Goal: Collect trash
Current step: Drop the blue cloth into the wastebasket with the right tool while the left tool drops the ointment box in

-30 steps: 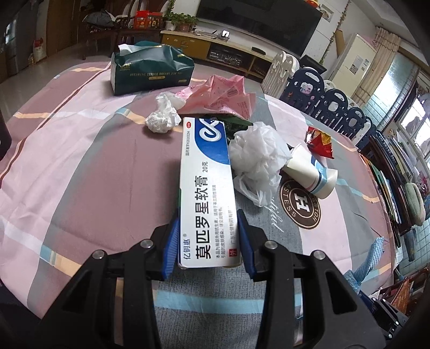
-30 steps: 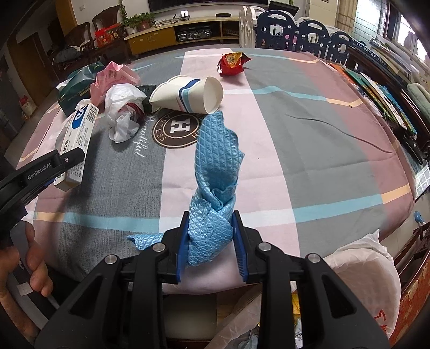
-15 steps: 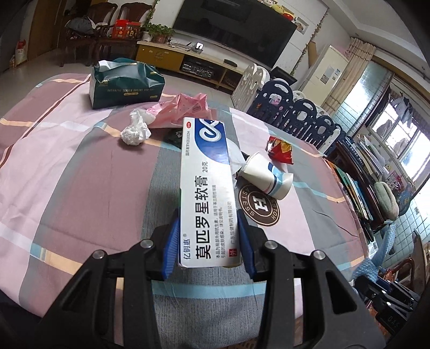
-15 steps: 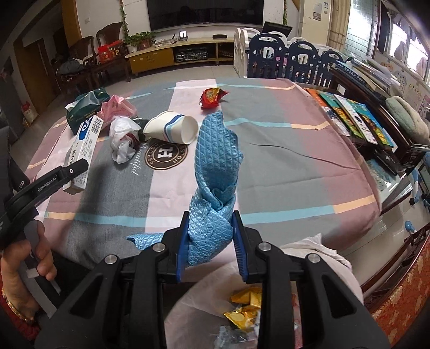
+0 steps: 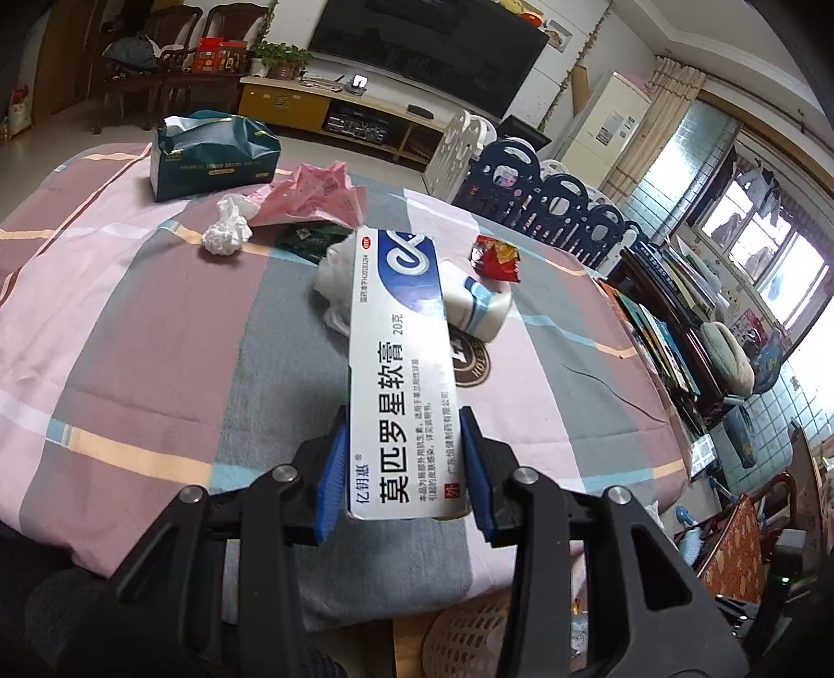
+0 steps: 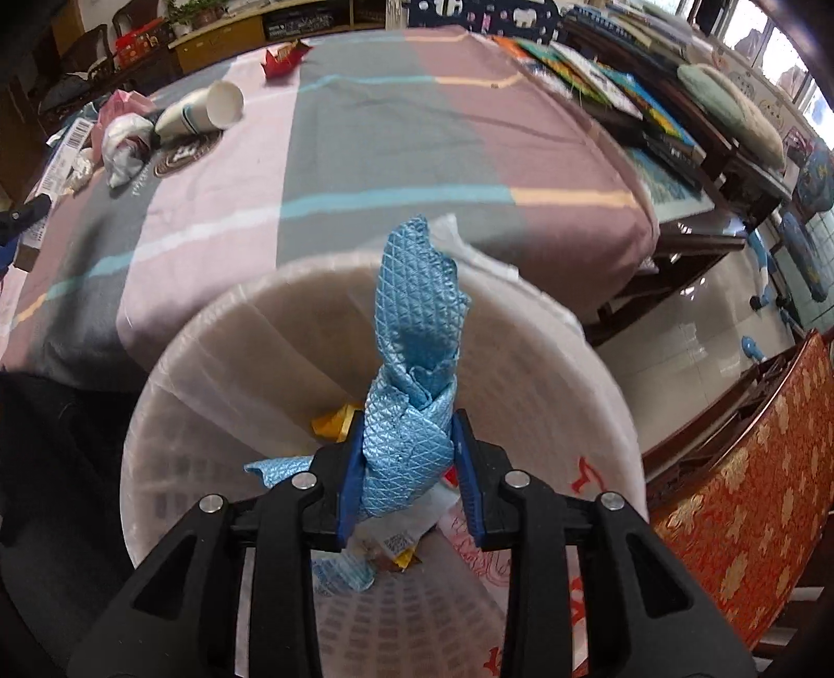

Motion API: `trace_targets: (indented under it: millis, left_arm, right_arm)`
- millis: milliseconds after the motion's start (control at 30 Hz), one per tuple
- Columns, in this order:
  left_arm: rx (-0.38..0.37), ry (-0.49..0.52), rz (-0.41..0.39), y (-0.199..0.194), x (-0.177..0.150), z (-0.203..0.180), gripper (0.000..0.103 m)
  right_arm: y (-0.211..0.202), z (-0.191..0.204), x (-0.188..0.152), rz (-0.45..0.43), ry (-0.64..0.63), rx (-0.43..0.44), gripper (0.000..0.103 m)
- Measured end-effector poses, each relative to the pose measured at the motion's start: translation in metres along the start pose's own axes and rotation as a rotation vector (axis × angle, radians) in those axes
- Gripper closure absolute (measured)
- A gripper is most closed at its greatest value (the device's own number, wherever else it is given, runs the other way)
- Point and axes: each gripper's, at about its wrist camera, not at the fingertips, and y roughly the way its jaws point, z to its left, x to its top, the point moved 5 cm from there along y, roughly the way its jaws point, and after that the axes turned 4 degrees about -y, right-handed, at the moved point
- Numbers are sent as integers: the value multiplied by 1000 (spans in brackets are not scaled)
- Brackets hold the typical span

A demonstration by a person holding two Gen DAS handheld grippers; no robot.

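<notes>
paper cup [image 5: 482, 310]: my ointment box [image 5: 400, 365] hides its mouth end.
white bag [image 5: 333, 284]: half behind my box.
bin [image 6: 172, 417]: its near rim is hidden by my right gripper [image 6: 409, 469].
wrappers [image 6: 385, 547]: print too small to read.

Home living room indicated. Large dark television [image 5: 432, 47] mounted on wall above low wooden media cabinet [image 5: 333, 112]. Wooden chairs [image 5: 172, 78] and potted plant [image 5: 279, 57] seen beside it. Table spread with striped cloth [image 5: 130, 334]. Standing air conditioner [image 5: 607, 125] placed in corner, curtain [image 5: 657, 114] hung by windows [image 5: 750, 240]. Books [image 6: 625, 99] stacked on side table; tiled floor [image 6: 693, 344] visible.
</notes>
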Motion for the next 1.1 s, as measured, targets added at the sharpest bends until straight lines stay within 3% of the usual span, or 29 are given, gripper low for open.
trace_targets:
  millis: [67, 167, 233, 367, 433, 567, 633, 700, 733, 800, 900, 1033, 1100]
  left_arm:
    - [-30, 12, 28, -3, -11, -11, 62]
    - [-72, 48, 68, -7, -24, -27, 62]
    - [-116, 82, 102, -8, -33, -43, 62]
    - [-280, 138, 198, -9, -58, -84, 62]
    - [-376, 211, 250, -12, -74, -113, 62]
    - [-488, 420, 361, -17, -120, -166, 62]
    - [-500, 526, 411, -17, -145, -182, 57]
    - [-481, 626, 438, -15, -165, -189, 36]
    - [-461, 655, 437, -14, -169, -189, 35]
    - [-421, 641, 428, -10, -163, -183, 31]
    - [-322, 540, 343, 1, -117, -155, 29]
    - [-219, 230, 234, 21, -22, -88, 28]
    - [-130, 90, 172, 35, 25, -53, 24]
  right_arm:
    - [6, 1, -6, 39, 31, 44, 50]
    - [-7, -5, -1, -18, 63, 50, 30]
    - [-27, -17, 7, -107, 119, 43, 28]
    - [-65, -52, 15, -251, 245, 59, 24]
    - [-80, -69, 16, -310, 301, 54, 24]
    - [-94, -91, 15, -360, 373, 54, 24]
    - [-94, -97, 17, -363, 388, 53, 24]
    - [-91, -100, 18, -359, 398, 57, 24]
    - [-89, -100, 17, -355, 400, 59, 24]
    - [-83, -98, 15, -342, 405, 64, 24]
    - [-75, -93, 15, -323, 406, 77, 24]
    - [-72, -86, 18, -321, 384, 78, 24]
    - [-70, -82, 23, -322, 369, 70, 24]
